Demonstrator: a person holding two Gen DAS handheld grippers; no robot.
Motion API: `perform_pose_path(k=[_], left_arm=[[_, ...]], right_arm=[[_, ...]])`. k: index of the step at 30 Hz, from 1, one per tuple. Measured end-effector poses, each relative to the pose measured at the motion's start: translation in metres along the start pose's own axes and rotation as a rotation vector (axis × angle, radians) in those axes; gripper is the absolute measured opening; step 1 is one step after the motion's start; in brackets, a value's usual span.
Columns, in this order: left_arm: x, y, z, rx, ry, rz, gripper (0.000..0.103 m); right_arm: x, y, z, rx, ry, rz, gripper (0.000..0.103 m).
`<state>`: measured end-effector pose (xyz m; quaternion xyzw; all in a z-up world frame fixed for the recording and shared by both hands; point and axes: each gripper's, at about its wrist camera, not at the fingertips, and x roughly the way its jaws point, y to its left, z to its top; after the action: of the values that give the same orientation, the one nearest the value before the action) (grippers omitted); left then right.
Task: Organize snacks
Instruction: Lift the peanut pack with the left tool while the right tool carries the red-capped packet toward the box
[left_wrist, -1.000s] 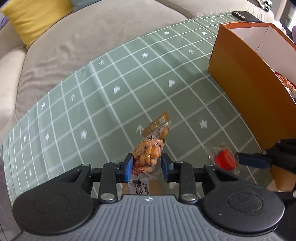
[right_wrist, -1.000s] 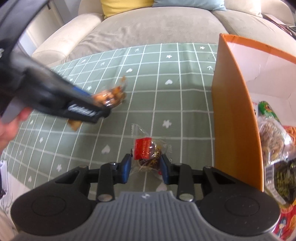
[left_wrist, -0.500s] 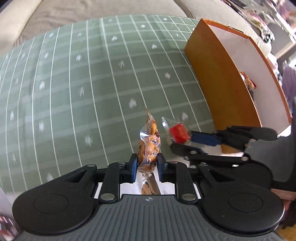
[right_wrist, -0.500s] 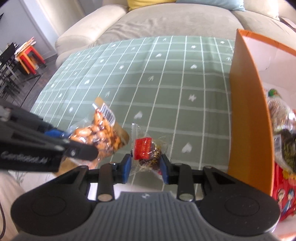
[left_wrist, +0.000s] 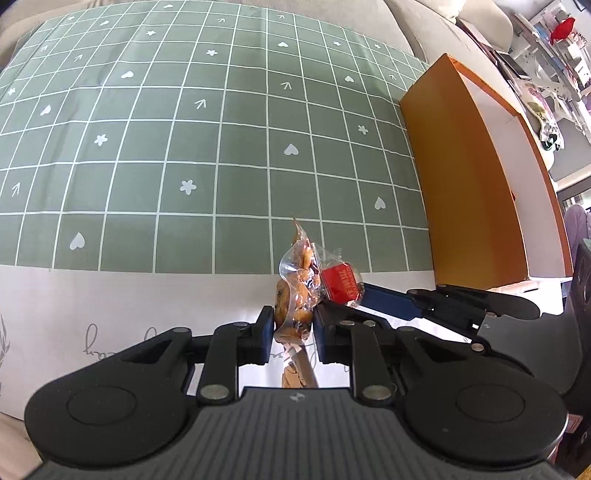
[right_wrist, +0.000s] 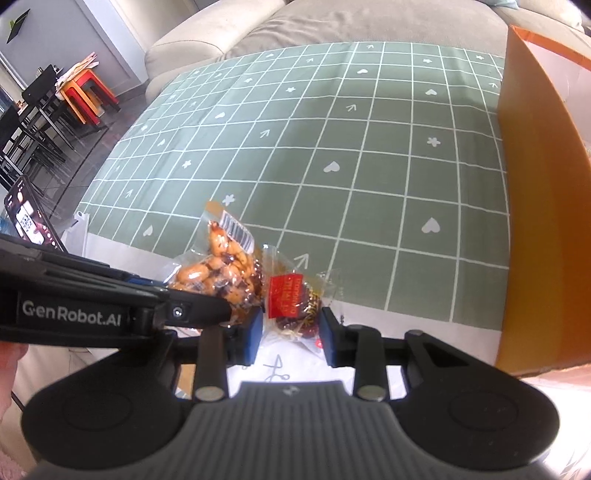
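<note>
My left gripper (left_wrist: 291, 334) is shut on a clear bag of orange-brown nuts (left_wrist: 293, 291), held above the near edge of the green checked cloth (left_wrist: 184, 129). My right gripper (right_wrist: 291, 334) is shut on a small clear packet with a red label (right_wrist: 286, 301). The two packets are side by side and touch. In the left wrist view the red-label packet (left_wrist: 340, 284) sits just right of the nut bag. In the right wrist view the nut bag (right_wrist: 218, 273) sits just left. The orange box (left_wrist: 469, 177) stands to the right.
The orange box's wall (right_wrist: 535, 203) rises close on the right. A beige sofa (right_wrist: 332, 22) lies behind the cloth. A phone (right_wrist: 29, 218) and dark chairs with red stools (right_wrist: 85, 92) are at the far left. White printed cloth (left_wrist: 110, 306) lies below.
Both grippers have pulled back toward the near edge of the cloth and come together. The two packets, apart before, now touch. Both stay gripped.
</note>
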<state>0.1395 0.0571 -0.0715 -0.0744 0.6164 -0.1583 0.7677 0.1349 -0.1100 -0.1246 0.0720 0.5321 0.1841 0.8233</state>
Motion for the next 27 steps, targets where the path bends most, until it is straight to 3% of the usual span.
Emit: perform_pose_path(k=[7, 15, 27], left_arm=[[0.007, 0.001, 0.002, -0.004, -0.017, 0.018, 0.032], [0.011, -0.003, 0.001, 0.013, -0.049, 0.057, 0.03], [-0.029, -0.024, -0.001, -0.03, -0.172, 0.148, 0.03]], right_arm=[[0.001, 0.0, -0.001, -0.015, -0.01, -0.007, 0.03], [0.0, 0.004, -0.002, -0.045, -0.014, -0.02, 0.03], [-0.037, 0.003, 0.007, -0.072, -0.063, -0.076, 0.03]])
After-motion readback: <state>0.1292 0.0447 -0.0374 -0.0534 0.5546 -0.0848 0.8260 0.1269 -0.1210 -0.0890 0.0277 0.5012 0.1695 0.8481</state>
